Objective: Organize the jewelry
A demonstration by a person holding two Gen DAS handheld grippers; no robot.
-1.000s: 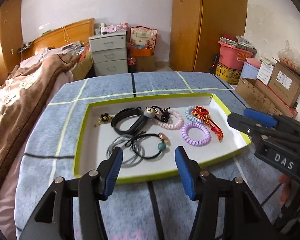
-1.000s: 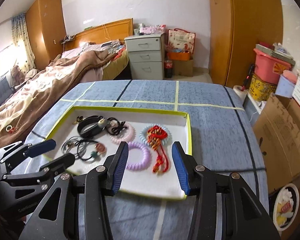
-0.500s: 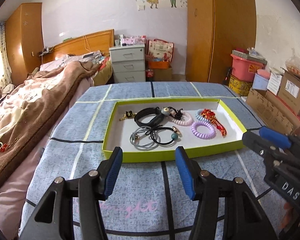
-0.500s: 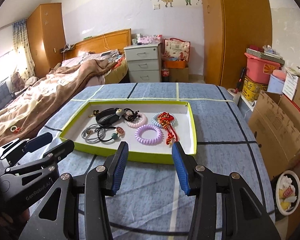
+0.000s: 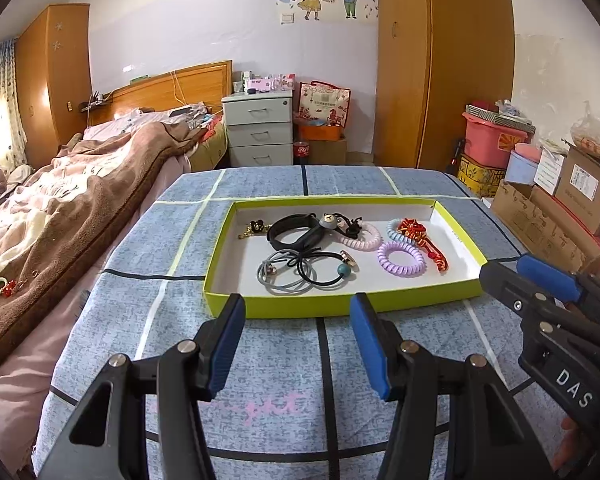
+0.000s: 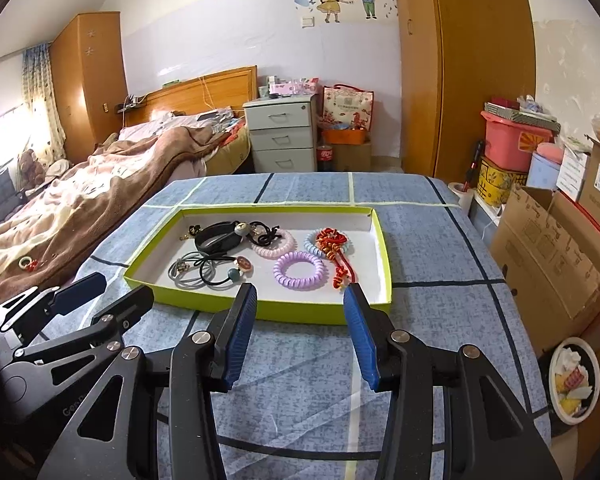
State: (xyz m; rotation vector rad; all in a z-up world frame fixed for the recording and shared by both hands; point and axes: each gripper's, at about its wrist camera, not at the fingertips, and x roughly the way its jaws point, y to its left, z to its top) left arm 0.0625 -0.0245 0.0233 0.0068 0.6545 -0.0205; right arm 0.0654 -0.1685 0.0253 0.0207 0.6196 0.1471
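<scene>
Both your grippers sit on the near side of the tray, above the blue checked cloth, holding nothing. Left gripper: jaws wide. Right gripper: jaws wide too.

Hard to read:
- Small gold-and-black piece at the tray's far left corner is too small to identify.
- Black band overlaps a grey round charm and a black tie; where one ends and the next starts is unclear.
- Grey and black elastics are tangled together near the front wall, with a teal bead among them.
- Red knotted ornament lies over the pale blue coil, hiding part of it.
- In the right wrist view your right fingertip covers the ornament's near end.

Clear: purple coil tie lies alone right of centre; pink coil just beyond it.

Around: bed with brown blanket to the left, grey drawer unit beyond the table, cardboard boxes on the right. Only the tray's near wall stands between your fingers and the jewelry.
</scene>
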